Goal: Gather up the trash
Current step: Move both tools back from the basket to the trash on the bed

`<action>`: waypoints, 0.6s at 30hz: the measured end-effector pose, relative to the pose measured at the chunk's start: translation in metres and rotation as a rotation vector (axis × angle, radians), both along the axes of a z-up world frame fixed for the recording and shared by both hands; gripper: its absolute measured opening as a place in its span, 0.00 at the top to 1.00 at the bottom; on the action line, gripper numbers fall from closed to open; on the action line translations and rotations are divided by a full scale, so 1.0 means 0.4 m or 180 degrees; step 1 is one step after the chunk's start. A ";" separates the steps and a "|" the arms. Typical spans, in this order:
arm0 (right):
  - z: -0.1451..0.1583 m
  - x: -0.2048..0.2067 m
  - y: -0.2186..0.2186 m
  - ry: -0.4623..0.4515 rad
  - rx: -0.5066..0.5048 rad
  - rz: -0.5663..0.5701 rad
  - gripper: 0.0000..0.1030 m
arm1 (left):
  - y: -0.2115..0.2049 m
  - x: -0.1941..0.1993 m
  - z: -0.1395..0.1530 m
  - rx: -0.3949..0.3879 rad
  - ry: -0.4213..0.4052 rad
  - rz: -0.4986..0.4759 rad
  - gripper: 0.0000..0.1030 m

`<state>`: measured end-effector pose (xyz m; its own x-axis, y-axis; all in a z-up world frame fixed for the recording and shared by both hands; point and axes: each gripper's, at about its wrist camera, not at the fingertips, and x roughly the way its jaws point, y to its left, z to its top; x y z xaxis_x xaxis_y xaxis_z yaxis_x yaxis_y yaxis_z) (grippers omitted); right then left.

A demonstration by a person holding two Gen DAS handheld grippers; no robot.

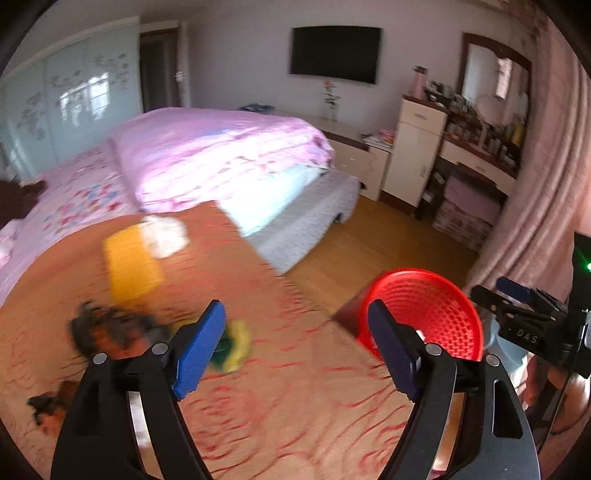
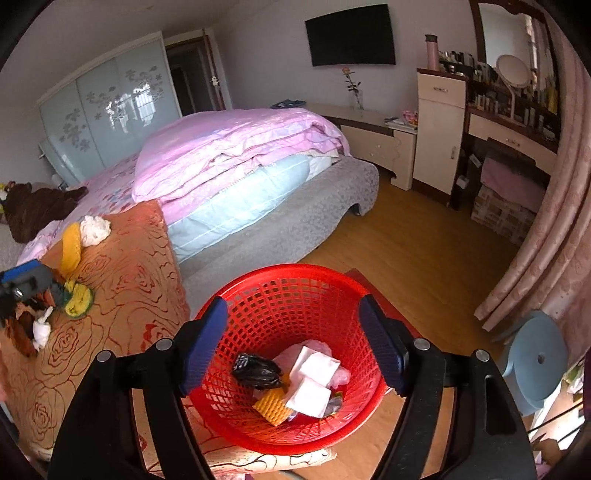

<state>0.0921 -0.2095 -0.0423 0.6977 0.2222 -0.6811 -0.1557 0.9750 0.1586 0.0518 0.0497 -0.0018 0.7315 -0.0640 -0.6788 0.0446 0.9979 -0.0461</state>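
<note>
My left gripper [image 1: 297, 347] is open and empty above the orange rose-patterned cloth [image 1: 258, 406]. A yellow-green sponge [image 1: 236, 343] lies just past its left finger, with dark scraps [image 1: 103, 328], a yellow sponge [image 1: 131, 264] and a white wad [image 1: 166, 234] further left. My right gripper [image 2: 293, 350] is open and empty over the red mesh basket [image 2: 258, 295], which holds white paper [image 2: 314, 380], a black bag [image 2: 255, 371] and a yellow wafer-like piece [image 2: 273, 406]. The left gripper [image 2: 22, 284] shows at the left edge of the right wrist view.
A bed with a pink quilt [image 2: 236, 147] stands behind the cloth-covered surface. Wooden floor [image 2: 406, 240], a pink curtain [image 2: 546, 221] and a pale blue stool [image 2: 539, 358] lie to the right. Dressers [image 2: 439, 129] and a wall television [image 2: 351, 35] stand at the back.
</note>
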 end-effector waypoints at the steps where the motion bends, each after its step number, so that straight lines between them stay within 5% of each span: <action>1: 0.000 -0.002 0.008 0.0001 -0.0013 0.0022 0.30 | 0.023 -0.006 0.005 0.0003 -0.0001 0.0064 0.25; 10: 0.005 -0.015 0.067 -0.0002 -0.0053 0.0196 0.25 | 0.231 -0.087 0.045 0.0117 -0.0042 0.0674 0.22; 18: 0.002 -0.026 0.108 0.0027 -0.0081 0.0334 0.25 | 0.398 -0.165 0.029 -0.0125 0.0042 0.1139 0.19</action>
